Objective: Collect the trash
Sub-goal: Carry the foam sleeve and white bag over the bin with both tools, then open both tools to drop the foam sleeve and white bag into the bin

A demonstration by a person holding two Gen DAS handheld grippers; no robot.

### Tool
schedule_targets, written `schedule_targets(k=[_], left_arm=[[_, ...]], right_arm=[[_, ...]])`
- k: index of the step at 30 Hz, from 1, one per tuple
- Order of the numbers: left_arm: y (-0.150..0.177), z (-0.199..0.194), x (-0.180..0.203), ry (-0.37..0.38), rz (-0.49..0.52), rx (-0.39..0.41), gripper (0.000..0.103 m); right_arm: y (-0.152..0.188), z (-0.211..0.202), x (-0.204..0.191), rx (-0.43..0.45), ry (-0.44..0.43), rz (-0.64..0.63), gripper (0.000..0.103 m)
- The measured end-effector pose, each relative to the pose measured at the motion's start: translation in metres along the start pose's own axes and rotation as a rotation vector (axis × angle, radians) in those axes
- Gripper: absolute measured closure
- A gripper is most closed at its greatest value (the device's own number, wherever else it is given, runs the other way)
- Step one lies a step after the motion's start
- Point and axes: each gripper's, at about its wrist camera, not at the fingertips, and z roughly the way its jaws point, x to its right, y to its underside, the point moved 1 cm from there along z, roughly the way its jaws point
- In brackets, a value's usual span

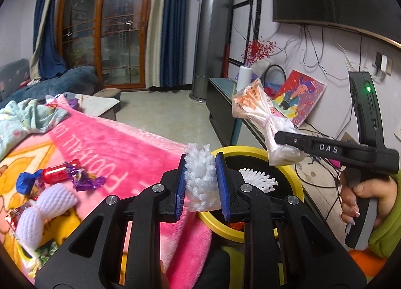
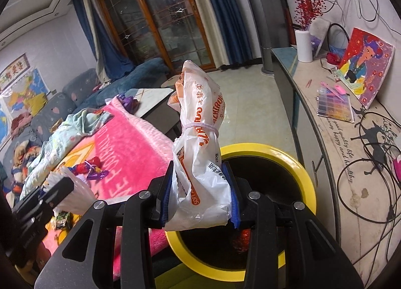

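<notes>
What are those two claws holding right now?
Left claw: shut on a white foam fruit net.
Right claw: shut on a crumpled white plastic bag with orange print.

Foam net (image 1: 200, 176): white, knobbly mesh. Plastic bag (image 2: 200, 163): translucent white, orange lettering, tied with a pale pink band. Bin (image 2: 300, 173): yellow rim, black inside. Blanket (image 1: 120, 146): hot pink, pale lettering, yellow patch at one end. Candy wrappers (image 1: 60, 176): red, purple, blue, shiny. Second foam net (image 1: 45, 208): white with a lilac tint. Left gripper (image 1: 203, 183) and right gripper (image 2: 200, 193): black, blue pads. Sleeve (image 1: 386, 229): lime green. Curtains (image 1: 173, 26): dark blue. Painting (image 2: 363, 63): red, purple, blue figure, dotted.
</notes>
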Motion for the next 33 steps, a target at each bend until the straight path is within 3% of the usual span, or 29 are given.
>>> schedule_targets(k=[13,21,33], left_arm=[[0.011,0.041,0.022,0.024,0.073,-0.059,0.086],[0.020,0.064,0.034,0.035,0.105,-0.108,0.086],[0.036,0.095,0.033,0.045,0.069,-0.191,0.086]], right_arm=[[0.001,0.012,0.037,-0.034,0.076,0.088,0.068],[0.009,0.030,0.058,-0.102,0.093,0.155,0.068],[0.017,0.045,0.069,-0.166,0.109,0.187,0.063]])
